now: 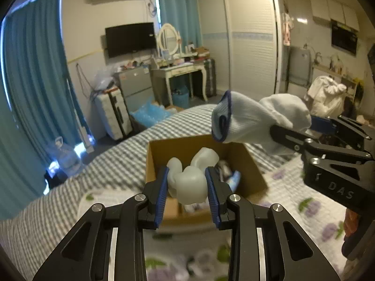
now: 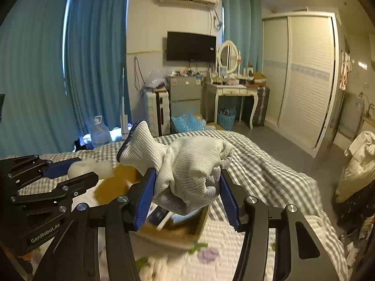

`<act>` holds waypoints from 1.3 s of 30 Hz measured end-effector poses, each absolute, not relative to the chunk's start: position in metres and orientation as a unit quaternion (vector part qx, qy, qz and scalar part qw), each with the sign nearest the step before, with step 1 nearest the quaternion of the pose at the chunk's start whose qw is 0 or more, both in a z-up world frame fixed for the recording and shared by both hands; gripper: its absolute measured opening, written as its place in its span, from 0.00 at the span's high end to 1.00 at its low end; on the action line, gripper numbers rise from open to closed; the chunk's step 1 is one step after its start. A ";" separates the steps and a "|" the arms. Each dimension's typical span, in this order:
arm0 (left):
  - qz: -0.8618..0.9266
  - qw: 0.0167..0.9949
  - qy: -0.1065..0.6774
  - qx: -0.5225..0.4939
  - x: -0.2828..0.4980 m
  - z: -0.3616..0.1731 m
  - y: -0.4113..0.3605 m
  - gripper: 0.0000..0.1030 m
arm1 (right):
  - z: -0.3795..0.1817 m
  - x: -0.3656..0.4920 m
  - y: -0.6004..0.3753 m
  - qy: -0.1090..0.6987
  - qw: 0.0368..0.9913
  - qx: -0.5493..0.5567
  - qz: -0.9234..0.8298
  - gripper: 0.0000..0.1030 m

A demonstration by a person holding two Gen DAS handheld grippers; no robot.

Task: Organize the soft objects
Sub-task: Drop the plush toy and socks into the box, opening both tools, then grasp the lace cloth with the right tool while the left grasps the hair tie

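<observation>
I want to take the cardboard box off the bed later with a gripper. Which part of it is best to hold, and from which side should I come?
Probably the near wall of the cardboard box, taken from above: it is open-topped, so one finger can go inside the rim and one outside. The left gripper and right gripper are both occupied now, with the white foam piece and the knit glove.

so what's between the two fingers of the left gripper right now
A white squishy tooth-shaped toy, pinched between the left gripper's blue pads over the open cardboard box. The left wrist view shows it best.
</observation>
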State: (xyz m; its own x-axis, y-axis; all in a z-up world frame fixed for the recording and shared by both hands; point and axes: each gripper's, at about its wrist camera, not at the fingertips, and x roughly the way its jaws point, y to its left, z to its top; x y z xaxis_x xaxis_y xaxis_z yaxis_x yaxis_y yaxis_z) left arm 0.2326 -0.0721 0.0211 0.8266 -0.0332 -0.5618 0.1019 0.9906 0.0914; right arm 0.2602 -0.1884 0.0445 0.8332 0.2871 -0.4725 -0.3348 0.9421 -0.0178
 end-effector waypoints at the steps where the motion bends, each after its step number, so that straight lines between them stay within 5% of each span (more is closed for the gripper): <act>1: -0.035 0.953 0.295 0.060 0.245 0.016 -0.071 0.70 | 0.039 0.273 -0.187 0.244 0.955 -0.047 0.162 0.48; 12: -0.035 0.938 0.339 0.064 0.319 -0.052 -0.066 0.62 | -0.023 0.368 -0.184 0.297 0.938 0.008 0.178 0.43; 14: -0.020 0.935 0.348 0.066 0.323 -0.057 -0.066 0.53 | -0.027 0.373 -0.186 0.297 0.938 0.015 0.177 0.37; 16: -0.007 0.936 0.346 0.060 0.321 -0.060 -0.064 0.23 | -0.027 0.371 -0.185 0.296 0.938 0.017 0.179 0.24; 19: -0.004 0.942 0.334 0.045 0.308 -0.051 -0.061 0.22 | -0.017 0.363 -0.189 0.283 0.944 0.012 0.169 0.23; 32: 0.019 0.976 0.212 0.046 0.172 0.099 -0.056 0.21 | 0.131 0.230 -0.223 0.191 0.968 -0.014 0.160 0.15; 36: 0.029 0.986 0.161 0.045 0.120 0.131 -0.056 0.03 | 0.172 0.168 -0.236 0.158 0.974 -0.027 0.160 0.03; 39: 0.030 0.988 0.143 0.050 0.090 0.141 -0.053 0.02 | 0.181 0.134 -0.241 0.142 0.976 -0.040 0.159 0.00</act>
State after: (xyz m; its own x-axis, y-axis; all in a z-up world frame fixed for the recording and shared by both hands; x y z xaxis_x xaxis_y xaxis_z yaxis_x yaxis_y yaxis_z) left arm 0.0901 -0.0533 0.1413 0.9571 0.0742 -0.2802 -0.0455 0.9932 0.1076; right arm 0.1337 -0.2411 0.1815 0.9091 0.2986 -0.2906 -0.3211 0.9465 -0.0320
